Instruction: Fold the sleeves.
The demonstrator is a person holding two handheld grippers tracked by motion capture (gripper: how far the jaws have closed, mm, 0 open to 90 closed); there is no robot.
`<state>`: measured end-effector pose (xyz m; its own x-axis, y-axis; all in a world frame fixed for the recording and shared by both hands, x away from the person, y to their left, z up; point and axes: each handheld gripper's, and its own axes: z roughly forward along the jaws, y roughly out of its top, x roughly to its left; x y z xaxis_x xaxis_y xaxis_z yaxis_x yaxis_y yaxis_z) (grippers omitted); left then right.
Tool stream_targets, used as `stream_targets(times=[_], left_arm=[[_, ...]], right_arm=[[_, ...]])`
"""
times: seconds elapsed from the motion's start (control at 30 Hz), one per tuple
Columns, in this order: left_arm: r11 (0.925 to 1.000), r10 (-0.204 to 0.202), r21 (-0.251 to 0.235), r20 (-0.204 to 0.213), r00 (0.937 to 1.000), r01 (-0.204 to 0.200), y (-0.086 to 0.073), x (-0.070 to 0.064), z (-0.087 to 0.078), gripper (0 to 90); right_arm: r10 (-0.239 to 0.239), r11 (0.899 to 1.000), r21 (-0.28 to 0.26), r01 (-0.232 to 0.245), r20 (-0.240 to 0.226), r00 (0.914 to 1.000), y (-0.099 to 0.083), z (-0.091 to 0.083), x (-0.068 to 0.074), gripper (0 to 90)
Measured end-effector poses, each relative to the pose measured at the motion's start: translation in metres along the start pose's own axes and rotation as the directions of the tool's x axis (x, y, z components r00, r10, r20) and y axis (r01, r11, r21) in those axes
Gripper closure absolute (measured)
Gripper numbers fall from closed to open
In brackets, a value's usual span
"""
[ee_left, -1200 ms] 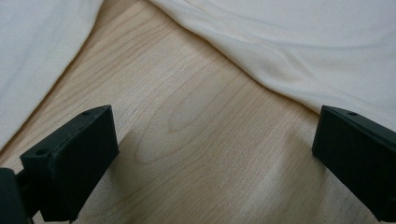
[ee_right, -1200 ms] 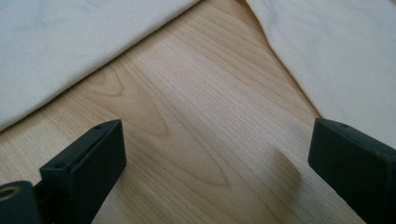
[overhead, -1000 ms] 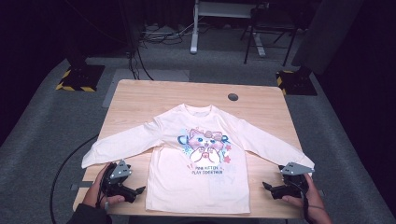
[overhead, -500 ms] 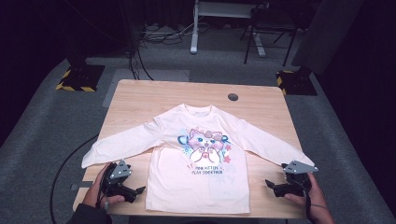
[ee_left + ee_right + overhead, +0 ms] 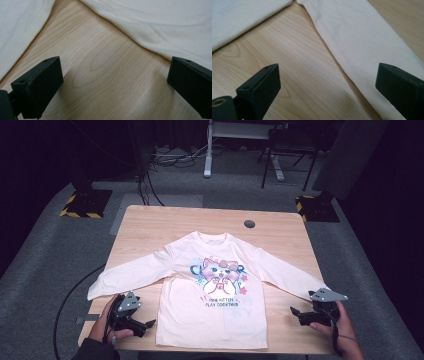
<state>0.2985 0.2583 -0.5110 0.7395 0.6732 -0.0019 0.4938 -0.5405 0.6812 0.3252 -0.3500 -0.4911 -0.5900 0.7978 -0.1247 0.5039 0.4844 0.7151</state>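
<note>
In the high view the left hand (image 5: 107,322) comes in at the lower left of the frame, wrapped around the left gripper (image 5: 145,326), which lies low over the table (image 5: 150,225) just beside the shirt's (image 5: 220,290) lower left hem and points toward it. At the lower right the right hand (image 5: 337,330) holds the right gripper (image 5: 296,312) near the end of the right-side sleeve (image 5: 295,280), aimed toward the frame's left. Both pairs of jaws stand spread wide with nothing between them but bare wood. The shirt lies flat in the middle of the table, front up, collar toward the top of the frame and hem toward the bottom, so its long axis runs up and down the frame, and both sleeves slant outward and downward to the table's side edges.
</note>
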Motion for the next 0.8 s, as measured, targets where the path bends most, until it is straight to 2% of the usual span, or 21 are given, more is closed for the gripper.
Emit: stream_targets(times=[0.63, 0.67, 0.8], left_arm=[[1.0000, -0.001, 0.000, 0.000, 1.0000, 0.001, 0.000, 0.000, 0.000, 0.2], [1.0000, 0.000, 0.000, 0.001, 1.0000, 0.000, 0.000, 0.000, 0.000, 0.2], [1.0000, 0.000, 0.000, 0.000, 1.0000, 0.000, 0.000, 0.000, 0.000, 0.2]], right_arm=[[0.008, 1.000, 0.007, -0.009, 0.026, 0.9996, 0.002, 0.003, -0.013, 6.1], [0.013, 1.000, 0.000, -0.013, 0.039, 0.9991, 0.004, 0.003, -0.020, 6.6], [0.013, 1.000, -0.002, -0.013, 0.049, 0.9987, 0.005, 0.004, -0.024, 6.7]])
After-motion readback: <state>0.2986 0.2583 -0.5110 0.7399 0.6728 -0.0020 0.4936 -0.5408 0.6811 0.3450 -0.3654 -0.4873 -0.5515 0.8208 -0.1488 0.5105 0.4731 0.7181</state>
